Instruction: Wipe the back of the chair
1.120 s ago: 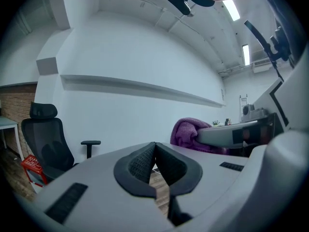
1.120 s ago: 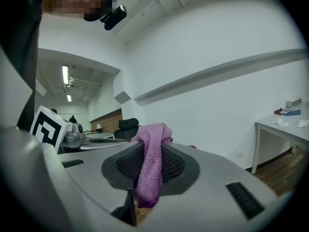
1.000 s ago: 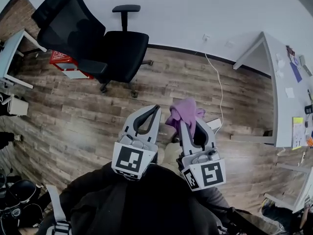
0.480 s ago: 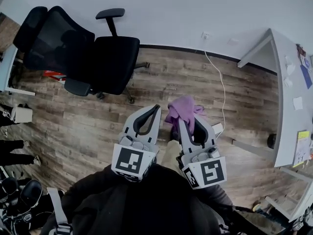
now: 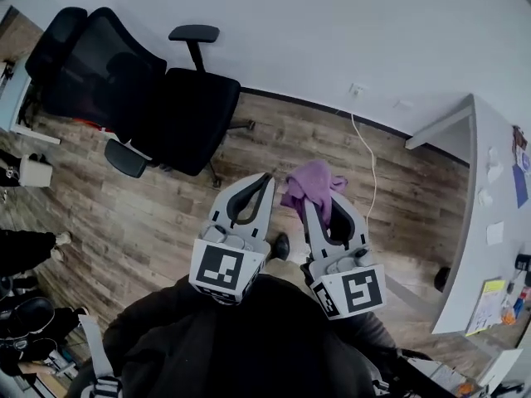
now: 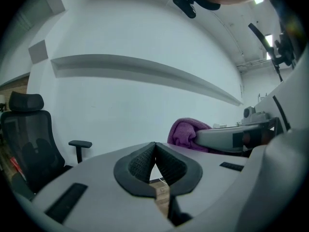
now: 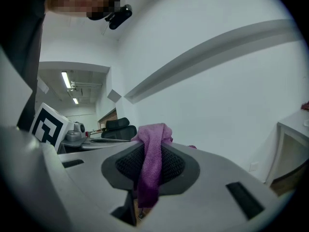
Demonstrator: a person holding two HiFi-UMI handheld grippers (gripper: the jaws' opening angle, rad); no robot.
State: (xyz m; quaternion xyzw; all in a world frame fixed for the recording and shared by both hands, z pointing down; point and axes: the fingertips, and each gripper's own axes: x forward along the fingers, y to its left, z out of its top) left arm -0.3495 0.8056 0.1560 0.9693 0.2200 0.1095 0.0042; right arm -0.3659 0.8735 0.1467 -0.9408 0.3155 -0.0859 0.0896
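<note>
So wiping isn't starting yet: right claw (image 7: 151, 150) is gripping the purple cloth (image 5: 314, 182), left claw (image 6: 155, 147) is sitting closed & empty, chair (image 5: 124, 81) back untouched, well apart.

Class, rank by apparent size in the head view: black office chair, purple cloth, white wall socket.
1. black mesh office chair
2. purple cloth, though nearness to the camera enlarges it
3. white wall socket

Chair (image 5: 124, 81) far left by the wall (image 5: 332, 23), desk (image 5: 491, 222) far right, cloth (image 5: 314, 186) between jaws of right gripper (image 5: 326, 206)
</note>
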